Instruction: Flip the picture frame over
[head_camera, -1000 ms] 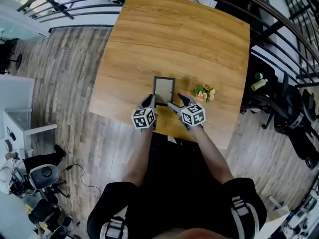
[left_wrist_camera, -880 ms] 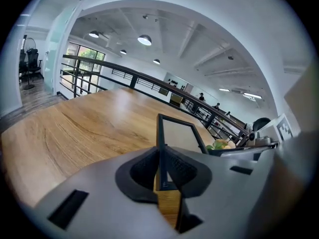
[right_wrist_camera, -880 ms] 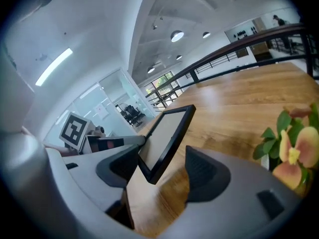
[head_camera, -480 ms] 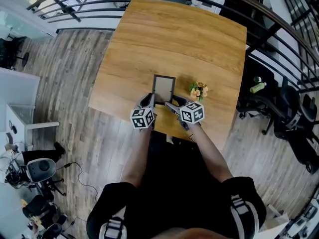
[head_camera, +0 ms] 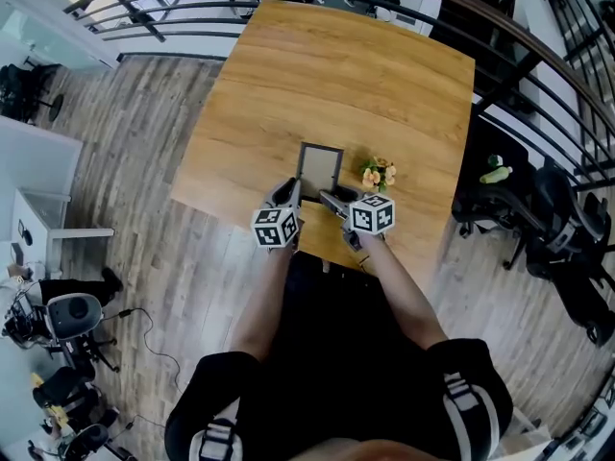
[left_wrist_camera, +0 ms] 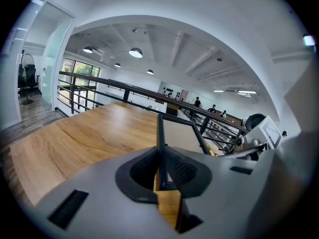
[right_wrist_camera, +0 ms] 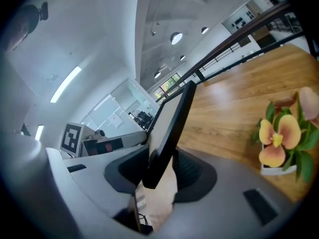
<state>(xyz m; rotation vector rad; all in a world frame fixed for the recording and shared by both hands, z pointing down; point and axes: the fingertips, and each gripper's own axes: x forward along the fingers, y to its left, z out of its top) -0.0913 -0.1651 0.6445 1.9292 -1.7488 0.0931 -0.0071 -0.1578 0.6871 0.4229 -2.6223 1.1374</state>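
The black picture frame [head_camera: 318,166] with a pale panel lies near the table's front edge, its near end raised. My left gripper [head_camera: 288,196] is shut on its near left edge; in the left gripper view the thin black rim [left_wrist_camera: 160,148] stands clamped between the pads of the left gripper [left_wrist_camera: 162,177]. My right gripper [head_camera: 332,203] is at the frame's near right corner. Its jaws have just been closing, and the frame's edge [right_wrist_camera: 174,118] slants between them. A slim gap still shows beside it at the right gripper [right_wrist_camera: 160,176].
A small pot of orange and pink flowers [head_camera: 377,174] stands just right of the frame and shows close by in the right gripper view [right_wrist_camera: 281,138]. The wooden table [head_camera: 336,75] stretches ahead. Railings and office chairs ring it.
The right gripper has swung in from the frame's right side to its near corner, and its jaws have narrowed. The left gripper has lifted the frame's near end a little.
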